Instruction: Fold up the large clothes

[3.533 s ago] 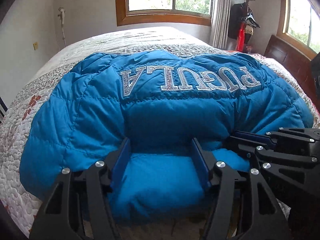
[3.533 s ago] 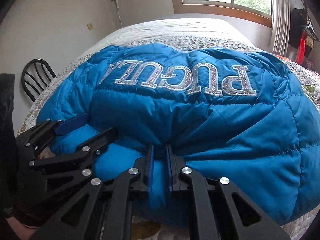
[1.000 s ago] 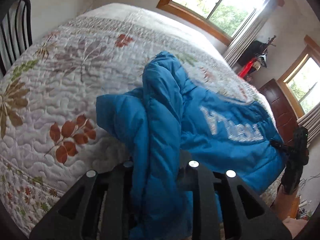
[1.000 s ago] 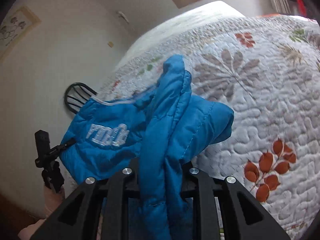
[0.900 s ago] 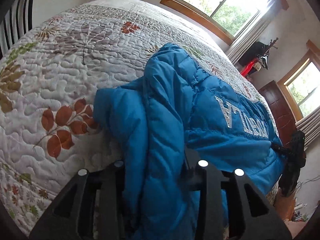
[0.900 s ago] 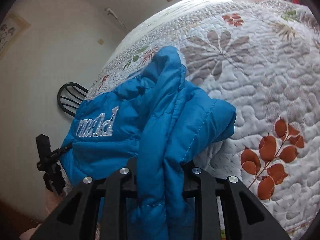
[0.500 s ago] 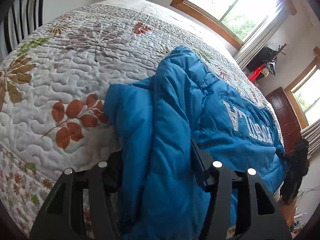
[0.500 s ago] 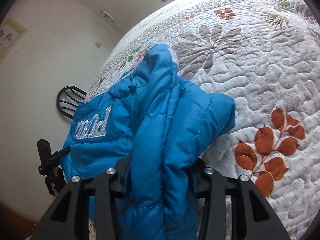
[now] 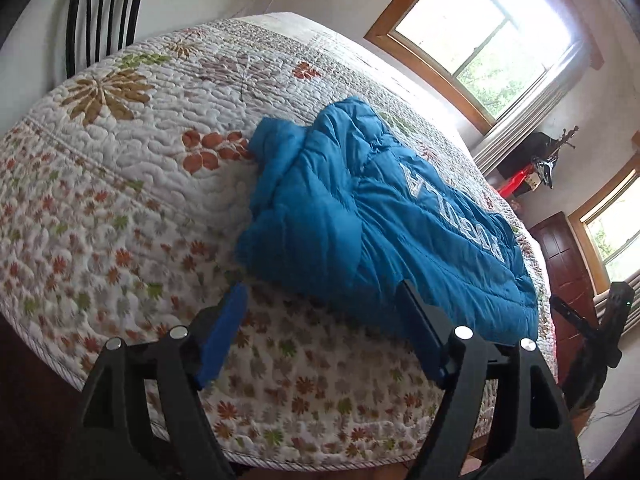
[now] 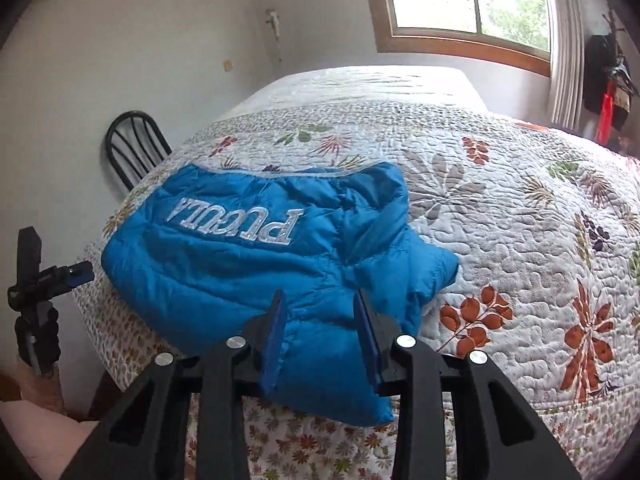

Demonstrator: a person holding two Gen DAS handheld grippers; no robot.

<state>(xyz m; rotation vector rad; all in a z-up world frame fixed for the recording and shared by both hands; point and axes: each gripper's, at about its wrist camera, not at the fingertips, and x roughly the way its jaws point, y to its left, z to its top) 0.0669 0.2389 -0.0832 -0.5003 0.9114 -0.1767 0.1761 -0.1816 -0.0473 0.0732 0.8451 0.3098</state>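
A blue puffer jacket (image 9: 372, 216) with silver lettering lies folded near the front edge of the bed; it also shows in the right wrist view (image 10: 260, 256). My left gripper (image 9: 320, 308) is open and empty, just short of the jacket's near left edge. My right gripper (image 10: 320, 312) is open, its jaws standing apart on either side of the jacket's near right corner without pinching it. Each gripper shows small at the edge of the other's view: the right one (image 9: 600, 320) and the left one (image 10: 52, 276).
The bed has a white quilt with a leaf print (image 10: 520, 208). A black chair (image 10: 132, 148) stands at the bed's left side. Windows, a curtain, hanging clothes (image 10: 608, 84) and a dark wooden door (image 9: 568, 256) lie beyond.
Both grippers were shut on bunched jacket ends and held them up. They have opened and pulled back; the jacket now lies flat on the bed.
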